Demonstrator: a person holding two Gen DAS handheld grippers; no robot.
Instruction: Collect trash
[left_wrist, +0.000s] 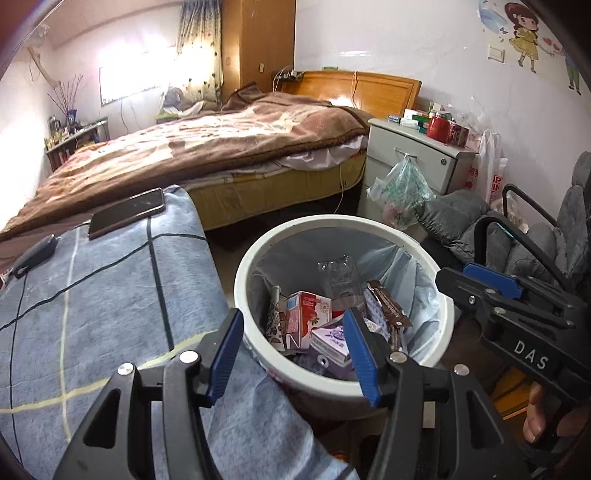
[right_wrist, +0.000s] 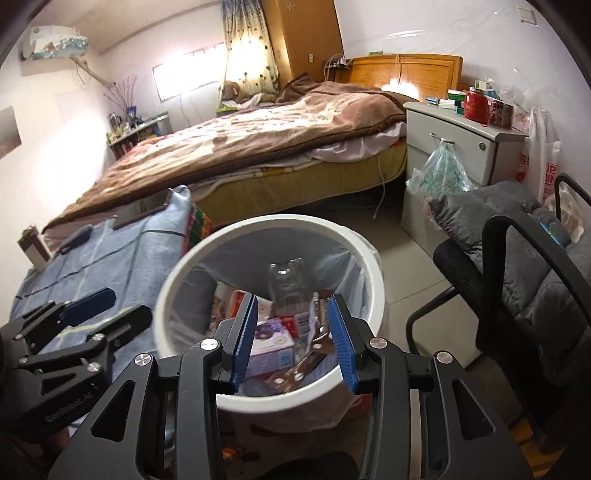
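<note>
Blue-padded black fingers of the left gripper (left_wrist: 293, 356) stand apart, empty, above the near rim of a round white plastic bin (left_wrist: 439, 332) lined with a pale blue bag. Ahead of them, inside, lie a red-and-white carton (left_wrist: 304, 314), a purple box (left_wrist: 330, 341), brown wrappers (left_wrist: 388, 302) and what looks like a clear plastic bottle (left_wrist: 338, 273). Over the same bin, the right gripper (right_wrist: 293, 345) likewise gapes, holding nothing.

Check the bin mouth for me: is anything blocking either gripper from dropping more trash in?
Nothing visible does. The white bin stands open with no lid, its mouth clear above the cartons, wrappers and plastic bottle inside. The left gripper and right gripper both hover open over its near rim, holding nothing.
</note>
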